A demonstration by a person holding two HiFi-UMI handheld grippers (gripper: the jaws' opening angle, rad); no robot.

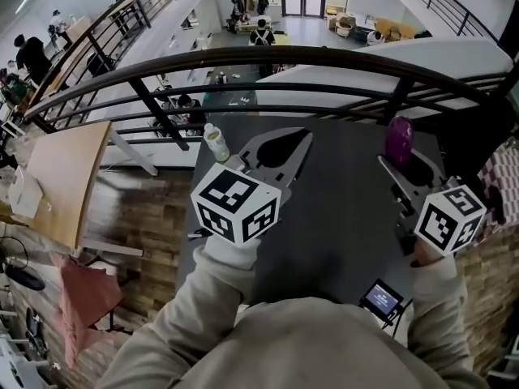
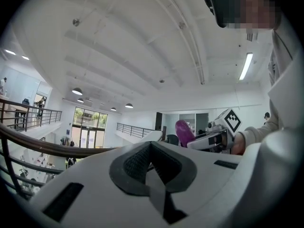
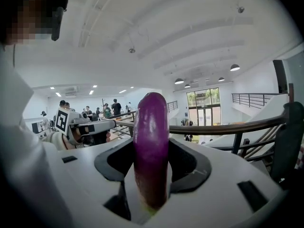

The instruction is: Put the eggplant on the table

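A purple eggplant [image 1: 399,138] stands upright between the jaws of my right gripper [image 1: 403,166], which is shut on it above the right part of the dark table [image 1: 340,225]. In the right gripper view the eggplant [image 3: 151,141] fills the gap of the right gripper [image 3: 152,167], held by its lower end with the tip pointing up. My left gripper [image 1: 280,148] hovers over the table's left part with its jaws together and nothing in them. In the left gripper view the left gripper [image 2: 152,163] is shut, and the eggplant [image 2: 183,132] shows off to the right.
A small pale bottle [image 1: 216,143] stands at the table's far left corner. A little device with a screen [image 1: 381,298] lies at the near edge. A dark curved railing [image 1: 268,57] runs just beyond the table, with a lower floor behind it. A wooden desk [image 1: 65,177] is on the left.
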